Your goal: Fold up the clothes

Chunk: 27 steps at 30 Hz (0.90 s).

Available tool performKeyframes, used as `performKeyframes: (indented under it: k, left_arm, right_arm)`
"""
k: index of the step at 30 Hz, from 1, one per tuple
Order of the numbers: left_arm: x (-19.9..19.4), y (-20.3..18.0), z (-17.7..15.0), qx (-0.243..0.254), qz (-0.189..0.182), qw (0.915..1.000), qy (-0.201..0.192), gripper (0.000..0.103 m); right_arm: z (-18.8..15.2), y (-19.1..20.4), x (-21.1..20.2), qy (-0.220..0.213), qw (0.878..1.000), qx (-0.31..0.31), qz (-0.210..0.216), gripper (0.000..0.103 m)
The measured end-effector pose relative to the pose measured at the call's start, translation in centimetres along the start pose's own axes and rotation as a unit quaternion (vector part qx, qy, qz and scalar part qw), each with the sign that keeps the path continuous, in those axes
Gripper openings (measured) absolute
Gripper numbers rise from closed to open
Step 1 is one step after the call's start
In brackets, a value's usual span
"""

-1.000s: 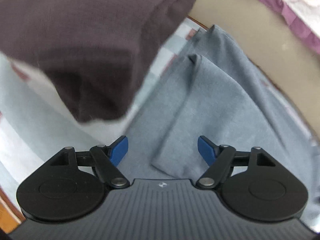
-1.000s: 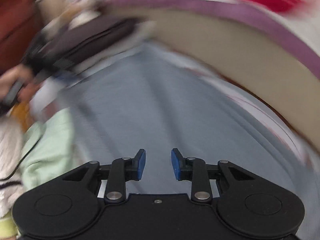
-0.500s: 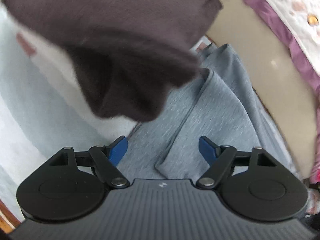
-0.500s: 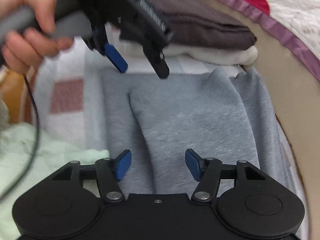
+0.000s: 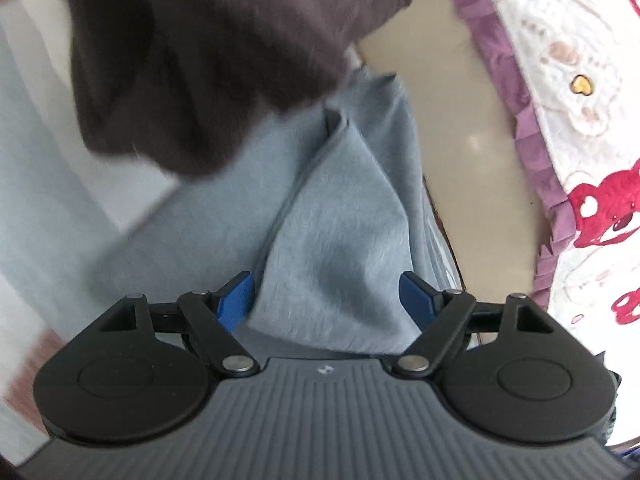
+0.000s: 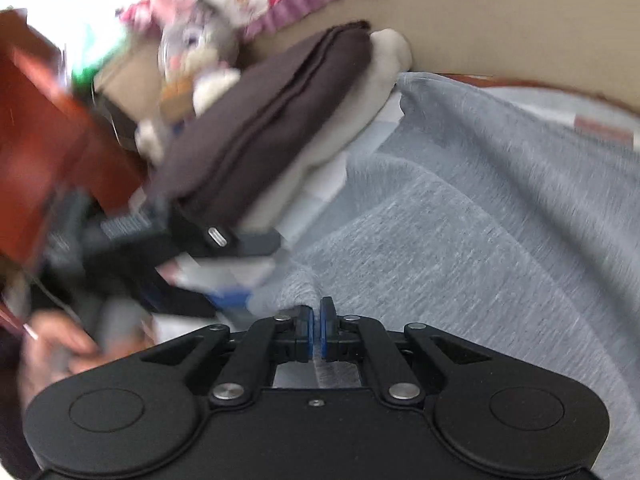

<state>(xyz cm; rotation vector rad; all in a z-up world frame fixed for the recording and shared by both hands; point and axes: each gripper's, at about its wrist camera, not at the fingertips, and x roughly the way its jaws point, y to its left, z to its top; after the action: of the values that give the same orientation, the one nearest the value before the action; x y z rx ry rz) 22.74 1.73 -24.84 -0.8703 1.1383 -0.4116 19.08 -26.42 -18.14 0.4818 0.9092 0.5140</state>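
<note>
A grey garment (image 5: pixel 340 216) lies spread on the bed, one flap folded over. My left gripper (image 5: pixel 326 296) hovers low over that flap. Its jaws stand wide and are still opening, and the fold's near corner lies between the blue pads (image 5: pixel 236 296) without being pressed. My right gripper (image 6: pixel 316 328) is shut, and the grey garment (image 6: pixel 460 220) bunches up at its tips, pinched at an edge. In the right wrist view the left gripper (image 6: pixel 240 272) is a blur just left of that pinch.
A folded dark brown garment (image 6: pixel 272 128) lies on a white one (image 6: pixel 384 56) behind the grey cloth. It looms close in the left wrist view (image 5: pixel 200 60). A purple-frilled quilt (image 5: pixel 580 120) and the beige floor (image 5: pixel 460 120) are to the right. A person's hand (image 6: pixel 52 340) holds the left gripper.
The right gripper swung left and down, and its jaws went from open to shut on the grey cloth's edge. The left gripper sank and rolled closer over the folded flap.
</note>
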Motion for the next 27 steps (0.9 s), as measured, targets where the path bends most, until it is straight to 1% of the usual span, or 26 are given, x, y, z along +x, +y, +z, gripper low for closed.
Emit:
performKeyframes:
  k: [3,5,6,7,8,9,10,11,12,13,14,15,16,17,18,19,20,21,22,23,25,27]
  left_arm:
    - [1.2,-1.0,-1.2,0.002,-0.001,1.0000,0.006,0.080]
    - [1.1,-1.5,-1.6,0.013,-0.010,0.9998,-0.007,0.080]
    - [1.2,-1.9,-1.8,0.025,-0.014,0.9995,-0.012,0.078]
    - [1.3,-2.5,-2.1,0.048,-0.012,0.9986,-0.016,0.061]
    - [1.3,-3.3,-2.3,0.075,-0.004,0.9969,-0.023,0.018]
    - [1.2,-4.1,-2.6,0.102,0.007,0.9943,-0.033,0.005]
    - [1.0,-4.9,-3.0,0.129,0.023,0.9903,-0.047,0.006]
    - [0.5,-5.8,-3.3,0.159,0.046,0.9839,-0.069,0.006]
    - [-0.2,-6.8,-3.7,0.192,0.078,0.9731,-0.100,0.006]
    - [-0.9,-7.9,-4.0,0.226,0.112,0.9582,-0.135,0.005]
    - [-1.5,-8.8,-4.2,0.257,0.150,0.9390,-0.173,0.004]
    - [-2.0,-9.6,-4.7,0.285,0.186,0.9175,-0.205,0.003]
    - [-2.4,-10.1,-5.0,0.309,0.222,0.8959,-0.229,0.000]
    - [-2.4,-9.8,-5.0,0.320,0.244,0.8869,-0.227,0.000]
    - [-2.3,-9.0,-4.8,0.318,0.251,0.8909,-0.206,0.000]
    - [-2.3,-8.2,-4.5,0.315,0.258,0.8944,-0.184,0.000]
    - [-2.3,-7.5,-4.2,0.303,0.256,0.9029,-0.165,0.000]
    - [-2.4,-6.7,-3.8,0.277,0.242,0.9175,-0.150,0.000]
    - [-2.5,-6.3,-3.5,0.261,0.233,0.9261,-0.140,0.000]
    - [-2.6,-6.3,-3.6,0.258,0.230,0.9282,-0.138,0.001]
    - [-2.5,-6.4,-3.6,0.259,0.239,0.9270,-0.129,0.002]
    - [-1.5,-6.3,-3.2,0.252,0.230,0.9341,-0.105,0.009]
  right_arm:
    - [-0.4,0.3,-0.2,-0.012,0.999,0.033,0.022,0.005]
    - [-0.5,0.8,0.3,-0.010,0.999,0.021,0.034,0.005]
    - [-0.9,1.5,0.5,-0.009,0.999,0.005,0.041,0.005]
    - [-1.1,2.0,0.8,-0.009,0.999,-0.004,0.049,0.005]
    - [-1.3,2.5,1.1,-0.008,0.998,-0.015,0.056,0.005]
    - [-1.5,3.1,1.2,-0.006,0.998,-0.031,0.051,0.005]
    - [-1.6,3.5,1.1,-0.007,0.998,-0.050,0.038,0.005]
    - [-1.8,4.0,1.0,-0.008,0.997,-0.070,0.024,0.005]
    - [-1.8,4.3,0.8,-0.011,0.996,-0.093,0.001,0.006]
    - [-1.9,4.6,0.6,-0.014,0.993,-0.115,-0.022,0.009]
    - [-2.1,4.7,0.1,-0.006,0.990,-0.134,-0.049,0.017]
    - [-2.7,4.4,-0.6,0.004,0.987,-0.147,-0.064,0.031]
    - [-3.3,4.1,-1.2,0.014,0.984,-0.161,-0.078,0.037]
    - [-4.0,3.7,-1.9,0.024,0.980,-0.173,-0.093,0.040]
    - [-4.9,2.4,-3.1,0.030,0.979,-0.171,-0.107,0.040]
    - [-5.8,1.0,-4.5,0.031,0.981,-0.151,-0.119,0.040]
    - [-6.8,-0.5,-5.9,0.031,0.982,-0.131,-0.131,0.040]
    - [-7.7,-2.0,-7.4,0.031,0.983,-0.110,-0.144,0.040]
    - [-8.5,-3.8,-9.2,0.021,0.985,-0.079,-0.154,0.040]
    - [-9.2,-5.4,-11.1,0.008,0.986,-0.042,-0.164,0.040]
    - [-10.6,-8.6,-15.0,-0.021,0.982,0.033,-0.186,0.040]
    - [-12.1,-11.4,-19.2,-0.052,0.969,0.099,-0.222,0.040]
